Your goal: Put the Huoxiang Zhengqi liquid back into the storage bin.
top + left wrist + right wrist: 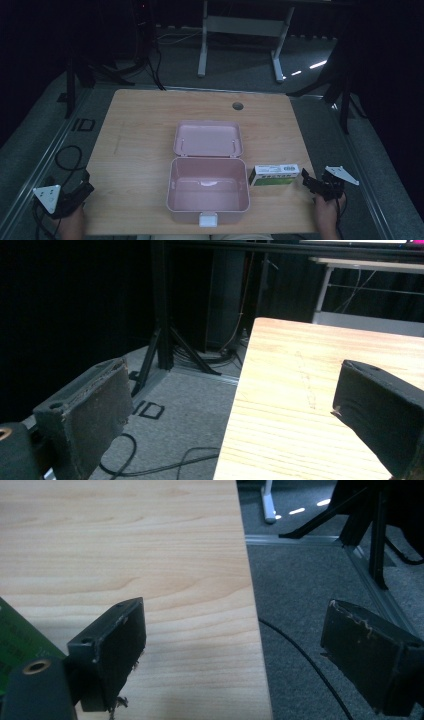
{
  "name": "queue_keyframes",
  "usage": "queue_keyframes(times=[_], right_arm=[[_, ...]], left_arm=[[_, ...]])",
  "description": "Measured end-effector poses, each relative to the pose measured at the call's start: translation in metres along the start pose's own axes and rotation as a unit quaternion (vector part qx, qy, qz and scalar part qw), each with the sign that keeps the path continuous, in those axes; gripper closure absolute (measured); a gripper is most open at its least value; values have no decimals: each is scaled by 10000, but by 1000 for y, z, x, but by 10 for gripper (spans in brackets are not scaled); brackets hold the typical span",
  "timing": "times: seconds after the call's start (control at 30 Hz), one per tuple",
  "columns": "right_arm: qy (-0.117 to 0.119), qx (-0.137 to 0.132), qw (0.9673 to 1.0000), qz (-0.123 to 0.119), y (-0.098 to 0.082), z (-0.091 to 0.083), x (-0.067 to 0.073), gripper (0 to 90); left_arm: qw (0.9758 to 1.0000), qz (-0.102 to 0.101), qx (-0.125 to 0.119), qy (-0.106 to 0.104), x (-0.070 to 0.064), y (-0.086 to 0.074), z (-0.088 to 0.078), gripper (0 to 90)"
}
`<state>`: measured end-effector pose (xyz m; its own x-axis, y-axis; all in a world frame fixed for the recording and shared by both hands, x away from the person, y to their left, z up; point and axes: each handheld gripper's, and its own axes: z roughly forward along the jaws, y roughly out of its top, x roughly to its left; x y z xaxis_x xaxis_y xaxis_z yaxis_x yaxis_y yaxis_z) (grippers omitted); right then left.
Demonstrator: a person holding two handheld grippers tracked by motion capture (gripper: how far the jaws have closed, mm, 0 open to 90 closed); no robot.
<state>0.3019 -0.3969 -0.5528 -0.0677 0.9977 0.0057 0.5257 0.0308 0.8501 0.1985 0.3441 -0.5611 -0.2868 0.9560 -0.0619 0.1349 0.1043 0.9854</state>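
A pink plastic box (207, 192) lies open and empty at the table's front middle, its lid (208, 138) folded back flat behind it. A white and green carton (274, 175) rests on the table just right of the box; its green corner (15, 640) also shows in the right gripper view. My right gripper (314, 184) hovers open at the table's right edge, just right of the carton, jaws straddling the edge (235, 630). My left gripper (82, 189) is open at the table's front left corner, nothing between its jaws (230, 410).
The wooden table (135, 150) has a round cable hole (238, 106) near its far edge. Black cables (67, 157) lie on the grey floor to the left. Dark stand legs (345, 95) and a white desk frame (240, 30) stand beyond the table.
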Motion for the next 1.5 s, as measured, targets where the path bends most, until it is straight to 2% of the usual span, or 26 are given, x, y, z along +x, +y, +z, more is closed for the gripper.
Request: queue_keyframes(times=[0.17, 0.27, 0.37, 0.4, 0.47, 0.53, 0.57, 0.6, 0.63, 0.77, 0.83, 0.87, 0.9, 0.93, 0.97, 1.0, 1.03, 1.13, 1.17, 1.3, 1.33, 1.37, 1.4, 1.43, 1.47, 1.5], right_arm=[[63, 190, 9997, -149, 1, 3, 1, 106], [324, 507, 9978, -284, 3, 6, 1, 107], [477, 638, 9966, -218, 4, 7, -1, 107], [613, 829, 9945, -167, 5, 6, -4, 107], [710, 896, 9933, -193, 6, 5, -5, 107], [806, 1128, 9898, -340, 8, 3, -5, 107], [804, 1268, 9871, -556, 10, 1, -4, 107], [881, 1505, 9815, -788, 13, -1, -2, 106], [881, 1505, 9815, -788, 13, -1, -2, 106], [1164, 1854, 9684, -1194, 17, -6, 1, 106], [1340, 1988, 9610, -1375, 19, -9, 4, 106], [1443, 2137, 9536, -1553, 20, -11, 7, 107], [1443, 2137, 9536, -1553, 20, -11, 7, 107], [1583, 2295, 9447, -1725, 21, -14, 10, 107], [1583, 2295, 9447, -1725, 21, -14, 10, 107], [1715, 2432, 9359, -1883, 23, -16, 11, 107], [1715, 2432, 9359, -1883, 23, -16, 11, 107], [1826, 2543, 9251, -2151, 26, -23, 15, 137], [1885, 2641, 9197, -2213, 27, -24, 16, 125], [2175, 2939, 8948, -2560, 31, -33, 22, 127], [2319, 3077, 8817, -2723, 33, -35, 26, 124], [2319, 3077, 8817, -2723, 33, -35, 26, 124], [2460, 3229, 8657, -2927, 35, -37, 30, 125], [2460, 3229, 8657, -2927, 35, -37, 30, 125], [2514, 3382, 8495, -3173, 35, -38, 34, 130], [2514, 3382, 8495, -3173, 35, -38, 34, 130]], left_arm=[[10000, -11, 33, -5, 0, 0, 0, 26], [10000, 35, 59, 5, -1, 0, 1, 26], [10000, 42, 58, 15, -1, 0, 1, 26], [10000, 20, 56, 23, -1, 0, 1, 26], [10000, 17, 60, 23, -1, 0, 1, 26], [10000, 30, 65, 19, -1, 0, 1, 26], [10000, 40, 68, 9, -1, 0, 1, 26], [10000, 41, 37, -29, -1, 0, 0, 26], [10000, 41, 37, -29, -1, 0, 0, 26], [9998, 136, 92, -73, -3, 0, 2, 26], [9996, 237, 108, -63, -5, 0, 2, 26], [9995, 276, 114, -69, -6, 0, 2, 26], [9995, 301, 112, -70, -6, 0, 2, 26], [9994, 314, 124, -73, -7, 0, 2, 26], [9994, 317, 126, -73, -7, 0, 2, 26], [9994, 308, 125, -68, -7, 0, 2, 26], [9994, 308, 125, -68, -7, 0, 2, 26], [9994, 292, 148, -78, -6, 0, 3, 26], [9995, 284, 146, -69, -6, 0, 3, 26], [9995, 286, 150, -70, -6, 0, 3, 26], [9994, 298, 158, -72, -6, 0, 3, 26], [9994, 304, 154, -71, -6, 0, 3, 26], [9994, 304, 152, -64, -6, 0, 3, 26], [9994, 298, 162, -69, -6, 0, 3, 26], [9994, 301, 162, -70, -6, 0, 3, 26], [9994, 306, 156, -63, -6, 0, 3, 26]])
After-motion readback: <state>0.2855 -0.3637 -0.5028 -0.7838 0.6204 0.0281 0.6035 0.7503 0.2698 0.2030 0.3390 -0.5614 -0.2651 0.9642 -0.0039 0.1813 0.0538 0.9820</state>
